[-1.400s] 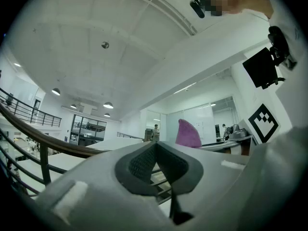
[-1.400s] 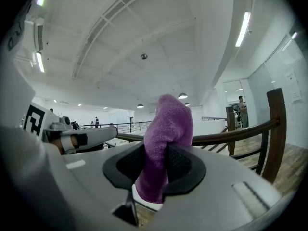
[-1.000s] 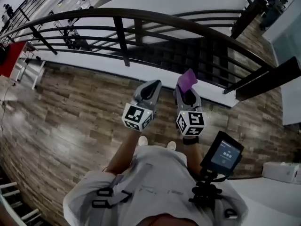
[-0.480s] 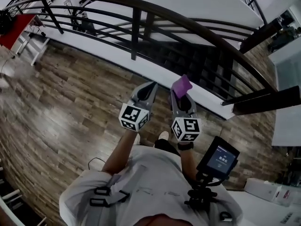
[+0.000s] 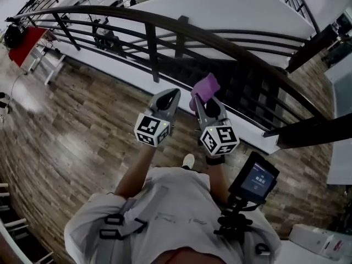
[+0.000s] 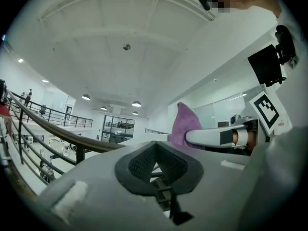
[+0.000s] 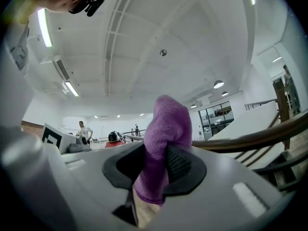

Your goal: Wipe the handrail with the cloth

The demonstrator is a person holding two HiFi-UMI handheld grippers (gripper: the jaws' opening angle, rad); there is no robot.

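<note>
A dark curved handrail [image 5: 181, 26] tops a black metal railing that runs across the head view. My right gripper [image 5: 201, 100] is shut on a purple cloth [image 5: 206, 87], held up just short of the rail. In the right gripper view the cloth [image 7: 163, 148] stands up between the jaws, with the handrail [image 7: 250, 139] beyond at the right. My left gripper [image 5: 169, 97] is beside the right one, shut with nothing in it. The left gripper view shows its closed jaws, the handrail [image 6: 53, 129] at the left and the cloth [image 6: 185, 124] at the right.
Wooden floor [image 5: 66, 131] lies under the person's feet. A red table [image 5: 27, 43] stands at the far left, beyond the railing. A small screen [image 5: 256, 177] is mounted at the person's chest. A lower level with people and equipment shows past the railing.
Both grippers have risen and come closer to the handrail. The cloth now sits nearer the rail. The view has shifted a little.
</note>
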